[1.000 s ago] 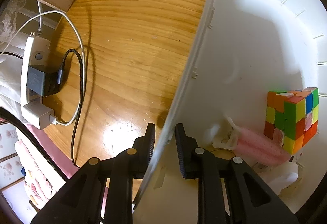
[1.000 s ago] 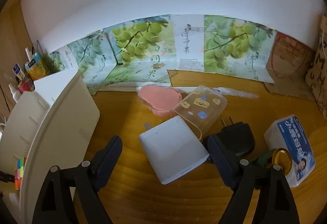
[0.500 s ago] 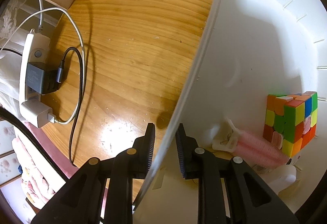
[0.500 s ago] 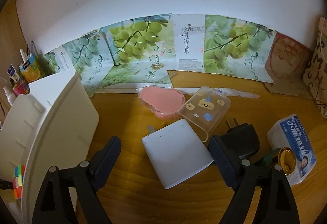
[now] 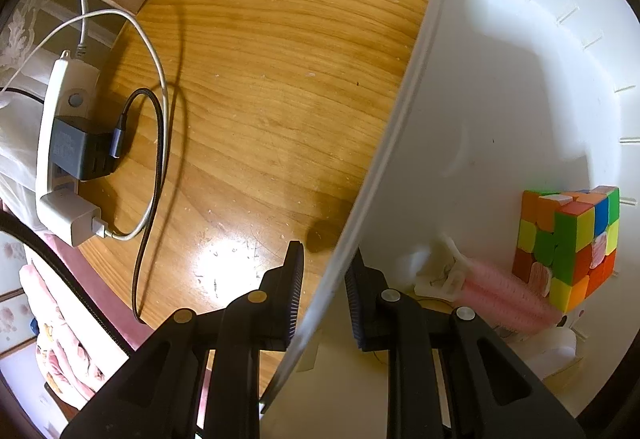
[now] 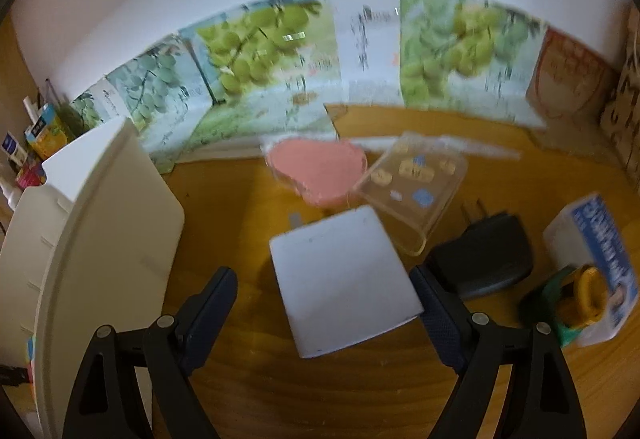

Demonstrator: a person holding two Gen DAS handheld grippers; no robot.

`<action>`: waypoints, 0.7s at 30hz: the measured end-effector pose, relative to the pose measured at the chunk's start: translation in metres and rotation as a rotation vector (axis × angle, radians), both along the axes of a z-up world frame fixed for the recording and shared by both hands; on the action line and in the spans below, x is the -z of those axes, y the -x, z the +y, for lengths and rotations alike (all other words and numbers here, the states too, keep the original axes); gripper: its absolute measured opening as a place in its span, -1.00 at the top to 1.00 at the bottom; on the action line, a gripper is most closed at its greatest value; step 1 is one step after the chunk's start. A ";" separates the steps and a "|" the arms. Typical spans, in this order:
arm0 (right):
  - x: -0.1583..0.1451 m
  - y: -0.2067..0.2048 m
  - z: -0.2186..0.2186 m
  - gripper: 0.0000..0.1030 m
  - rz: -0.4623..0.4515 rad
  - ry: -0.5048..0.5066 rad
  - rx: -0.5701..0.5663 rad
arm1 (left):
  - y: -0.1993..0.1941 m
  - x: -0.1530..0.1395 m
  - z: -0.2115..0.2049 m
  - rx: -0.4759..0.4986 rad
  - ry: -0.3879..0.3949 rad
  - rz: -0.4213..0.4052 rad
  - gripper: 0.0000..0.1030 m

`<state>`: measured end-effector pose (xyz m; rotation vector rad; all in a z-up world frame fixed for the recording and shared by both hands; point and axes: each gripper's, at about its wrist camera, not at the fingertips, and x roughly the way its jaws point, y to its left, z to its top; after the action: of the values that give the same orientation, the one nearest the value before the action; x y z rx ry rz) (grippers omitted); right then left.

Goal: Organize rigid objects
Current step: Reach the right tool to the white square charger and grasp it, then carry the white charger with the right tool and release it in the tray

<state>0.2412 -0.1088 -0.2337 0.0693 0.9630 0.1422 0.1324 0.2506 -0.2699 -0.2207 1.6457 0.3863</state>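
My left gripper [image 5: 325, 253] points straight down and is shut on the side wall of the white bin [image 5: 400, 127], one finger outside and one inside. In the bin lie a colourful puzzle cube [image 5: 568, 251] and a pink ribbed roller [image 5: 508, 299]. My right gripper [image 6: 322, 277] is open, its fingers on either side of a white charger block [image 6: 340, 279] lying on the wooden table, not touching it. Behind the block are a pink heart-shaped box [image 6: 316, 171] and a clear sticker-covered box [image 6: 416, 191]. The right wrist view is blurred.
A black plug adapter [image 6: 484, 259], a blue-and-white pack [image 6: 592, 247] and a yellow-capped green item [image 6: 580, 299] lie right of the charger. A power strip [image 5: 60, 159] with cables sits at the table's left edge. Grape-printed cardboard [image 6: 260, 51] lines the back wall.
The right gripper has come a little closer to the white charger block, which now looks larger between its fingers. The left gripper keeps its hold on the bin wall.
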 end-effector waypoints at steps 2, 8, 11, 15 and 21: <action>0.000 0.000 0.002 -0.68 -0.005 0.008 -0.008 | 0.001 0.000 0.001 -0.006 0.002 -0.002 0.55; 0.001 -0.002 0.008 -0.35 -0.032 0.062 -0.002 | 0.000 -0.001 0.002 -0.011 0.003 -0.004 0.55; -0.001 -0.002 0.003 -0.21 -0.047 0.046 -0.002 | 0.001 -0.002 0.002 -0.008 0.005 -0.008 0.55; -0.003 -0.002 0.003 -0.20 -0.031 0.042 -0.014 | 0.002 -0.003 0.002 0.004 0.013 -0.014 0.55; -0.008 0.007 -0.004 -0.18 0.008 -0.001 0.041 | 0.003 -0.005 -0.001 0.042 0.039 -0.018 0.55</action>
<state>0.2345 -0.1133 -0.2258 0.0907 0.9689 0.1043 0.1291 0.2492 -0.2651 -0.2175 1.6388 0.3201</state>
